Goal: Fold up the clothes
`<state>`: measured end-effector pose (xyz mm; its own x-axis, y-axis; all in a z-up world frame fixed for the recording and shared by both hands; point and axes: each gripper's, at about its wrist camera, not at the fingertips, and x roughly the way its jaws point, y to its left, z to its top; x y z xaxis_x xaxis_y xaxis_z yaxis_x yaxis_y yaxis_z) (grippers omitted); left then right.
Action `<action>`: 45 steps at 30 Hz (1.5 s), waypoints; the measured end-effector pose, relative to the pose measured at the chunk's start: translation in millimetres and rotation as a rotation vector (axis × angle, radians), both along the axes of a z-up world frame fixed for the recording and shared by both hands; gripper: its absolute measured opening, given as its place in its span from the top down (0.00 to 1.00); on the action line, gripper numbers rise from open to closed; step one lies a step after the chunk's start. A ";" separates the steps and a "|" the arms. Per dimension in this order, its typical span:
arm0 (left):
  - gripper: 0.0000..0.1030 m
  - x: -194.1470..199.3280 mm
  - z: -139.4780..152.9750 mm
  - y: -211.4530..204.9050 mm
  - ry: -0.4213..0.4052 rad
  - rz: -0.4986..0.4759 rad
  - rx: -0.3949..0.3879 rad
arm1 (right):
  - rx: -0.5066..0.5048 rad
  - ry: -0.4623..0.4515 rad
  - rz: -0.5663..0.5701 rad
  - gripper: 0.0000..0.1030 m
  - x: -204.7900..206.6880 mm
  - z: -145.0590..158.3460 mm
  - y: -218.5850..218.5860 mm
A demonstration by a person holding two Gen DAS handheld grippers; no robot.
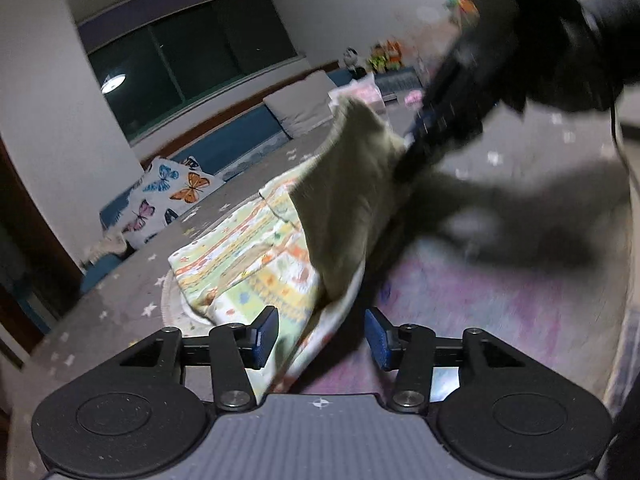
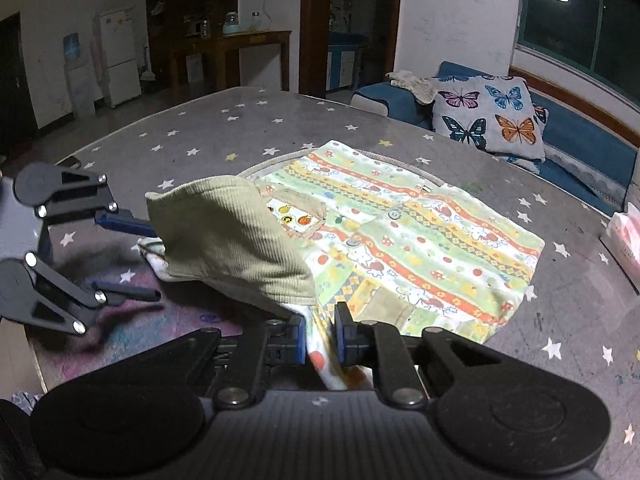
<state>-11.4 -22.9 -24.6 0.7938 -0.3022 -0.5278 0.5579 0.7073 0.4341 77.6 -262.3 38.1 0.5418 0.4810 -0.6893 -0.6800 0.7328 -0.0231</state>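
A small child's garment (image 2: 420,236) with a fruit-and-stripe print and an olive corduroy outer side (image 2: 236,240) lies on the star-patterned table (image 2: 240,128). Its near part is lifted and turned over, so the olive side shows. My right gripper (image 2: 320,340) is shut on the printed edge at the garment's near corner. My left gripper (image 2: 132,256) is open beside the olive flap, with its upper finger (image 2: 124,222) against the cloth. In the left wrist view the garment (image 1: 256,256) lies ahead of the open left gripper (image 1: 322,338), and the right gripper (image 1: 440,120) holds the olive flap (image 1: 348,184) up, blurred.
A butterfly-print cushion (image 2: 492,116) rests on a blue sofa (image 2: 580,136) behind the table. A pink packet (image 2: 626,236) lies at the table's right edge. A pink-purple mat patch (image 2: 132,320) covers the table near the left gripper. A wooden table and a fridge stand in the far room.
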 end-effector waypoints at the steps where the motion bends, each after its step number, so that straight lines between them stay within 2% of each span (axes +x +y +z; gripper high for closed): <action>1: 0.50 1.3 -3.7 -0.7 -0.013 0.004 0.024 | -0.001 -0.003 -0.002 0.88 1.0 0.7 0.2; 4: 0.52 9.5 -10.5 1.2 -0.034 0.022 0.060 | -0.005 -0.007 -0.006 0.88 1.0 0.8 1.4; 6: 0.68 14.5 -11.1 5.9 -0.035 0.028 0.066 | -0.014 -0.009 -0.005 0.87 -0.7 -0.4 1.2; 7: 0.70 16.4 -10.9 8.5 -0.033 0.029 0.069 | -0.018 -0.010 -0.004 0.87 -1.8 -1.4 0.9; 9: 0.83 18.8 -10.6 13.3 -0.030 0.029 0.072 | -0.027 -0.013 -0.002 0.86 -4.3 -5.1 0.6; 12: 0.90 18.6 -9.6 19.3 -0.026 0.030 0.066 | -0.044 -0.025 0.002 0.83 -11.5 -11.6 -1.7; 17: 0.92 13.4 0.0 23.4 -0.031 0.045 0.027 | -0.061 -0.039 0.003 0.82 -25.5 -21.0 -5.6; 21: 0.93 1.4 13.6 23.4 -0.033 0.043 -0.004 | -0.070 -0.052 0.005 0.92 -37.2 -26.5 -9.1; 25: 0.94 -24.3 35.2 28.3 -0.034 0.037 -0.036 | -0.040 -0.072 0.020 0.93 -56.2 -10.2 -15.8; 32: 0.93 -72.5 80.0 43.6 -0.015 0.044 -0.110 | -0.009 -0.089 0.118 0.94 -113.3 36.2 -24.0; 37: 0.93 -44.9 89.3 46.1 -0.006 0.080 -0.129 | -0.017 -0.102 0.130 0.94 -97.0 51.3 -13.8; 45: 0.93 42.8 84.7 43.0 0.036 0.128 -0.098 | -0.033 -0.036 0.066 0.94 -7.0 53.3 3.7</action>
<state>31.4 20.1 60.1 0.8103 -0.2516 -0.5293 0.4745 0.8117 0.3406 70.7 -258.6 91.4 0.5345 0.4940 -0.6858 -0.7253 0.6847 -0.0721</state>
